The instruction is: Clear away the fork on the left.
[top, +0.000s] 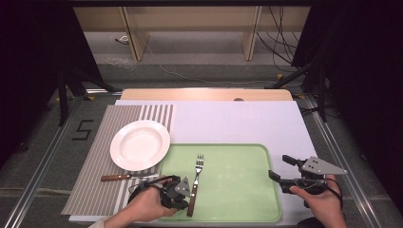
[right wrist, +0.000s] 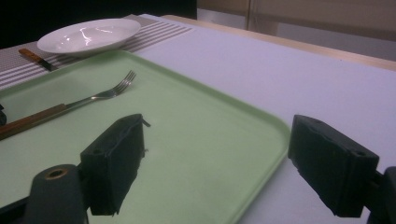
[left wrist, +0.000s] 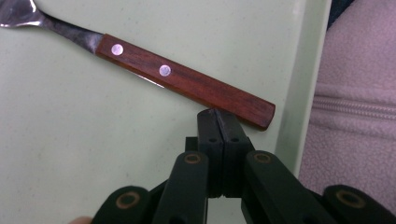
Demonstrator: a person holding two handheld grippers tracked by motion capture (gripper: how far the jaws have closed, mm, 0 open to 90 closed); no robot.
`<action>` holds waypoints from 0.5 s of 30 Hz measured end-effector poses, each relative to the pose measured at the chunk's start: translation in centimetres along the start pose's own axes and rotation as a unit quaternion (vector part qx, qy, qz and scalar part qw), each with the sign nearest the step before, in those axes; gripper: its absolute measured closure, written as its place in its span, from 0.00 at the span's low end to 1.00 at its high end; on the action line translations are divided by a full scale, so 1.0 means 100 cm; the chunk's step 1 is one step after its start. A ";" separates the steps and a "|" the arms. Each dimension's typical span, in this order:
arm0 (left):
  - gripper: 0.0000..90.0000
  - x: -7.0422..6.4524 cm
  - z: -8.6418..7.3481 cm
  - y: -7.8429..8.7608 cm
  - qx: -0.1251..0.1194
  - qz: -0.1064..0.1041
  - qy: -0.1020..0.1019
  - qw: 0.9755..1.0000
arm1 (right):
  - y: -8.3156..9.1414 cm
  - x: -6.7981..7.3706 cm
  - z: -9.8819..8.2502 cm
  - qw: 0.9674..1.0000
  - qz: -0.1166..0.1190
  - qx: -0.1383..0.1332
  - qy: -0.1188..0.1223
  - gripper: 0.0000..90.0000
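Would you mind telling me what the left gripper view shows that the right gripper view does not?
Left gripper view alone: the left tool with jaws pressed shut just short of the fork handle's end, two rivets on that handle, and a fleece sleeve past the tray edge. Right gripper view alone: the open right tool, white plate, knife and striped placemat. Both share the fork and green tray.

Plate (top: 140,144) on striped placemat (top: 95,185).

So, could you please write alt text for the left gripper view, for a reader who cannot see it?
The left tongs, jaws pressed shut on nothing, hover just beside the end of a fork with a riveted wooden handle. The fork lies on a pale green tray, and the tray's raised rim runs past at the right, next to pinkish fleece fabric.
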State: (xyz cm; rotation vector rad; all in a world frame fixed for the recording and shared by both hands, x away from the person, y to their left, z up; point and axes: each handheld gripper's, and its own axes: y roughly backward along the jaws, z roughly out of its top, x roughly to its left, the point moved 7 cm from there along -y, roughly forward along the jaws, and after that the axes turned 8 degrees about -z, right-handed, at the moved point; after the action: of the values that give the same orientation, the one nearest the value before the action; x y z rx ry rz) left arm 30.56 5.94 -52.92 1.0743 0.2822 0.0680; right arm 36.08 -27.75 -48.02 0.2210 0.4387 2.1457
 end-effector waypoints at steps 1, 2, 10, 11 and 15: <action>0.98 0.000 0.001 -0.001 -0.003 0.000 0.000 1.000 | 0.000 0.000 0.000 1.000 0.000 0.000 0.001 0.22; 0.98 -0.001 0.002 -0.001 -0.005 -0.001 0.001 1.000 | 0.000 0.000 0.000 1.000 0.000 0.000 0.001 0.22; 0.98 -0.004 0.008 -0.005 -0.012 -0.002 -0.005 1.000 | 0.000 0.000 0.000 1.000 0.000 0.000 0.001 0.22; 0.98 -0.004 0.008 -0.005 -0.013 -0.002 -0.006 1.000 | 0.000 0.000 0.000 1.000 0.000 0.000 0.000 0.22; 0.97 -0.003 0.008 -0.005 -0.020 -0.002 -0.006 1.000 | 0.000 0.000 0.000 1.000 0.000 0.000 0.001 0.22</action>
State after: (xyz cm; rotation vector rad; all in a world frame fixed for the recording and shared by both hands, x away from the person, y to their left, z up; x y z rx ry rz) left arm 30.46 5.00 -52.97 1.0339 0.2711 0.0639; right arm 36.08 -27.75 -48.02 0.2193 0.4386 2.1470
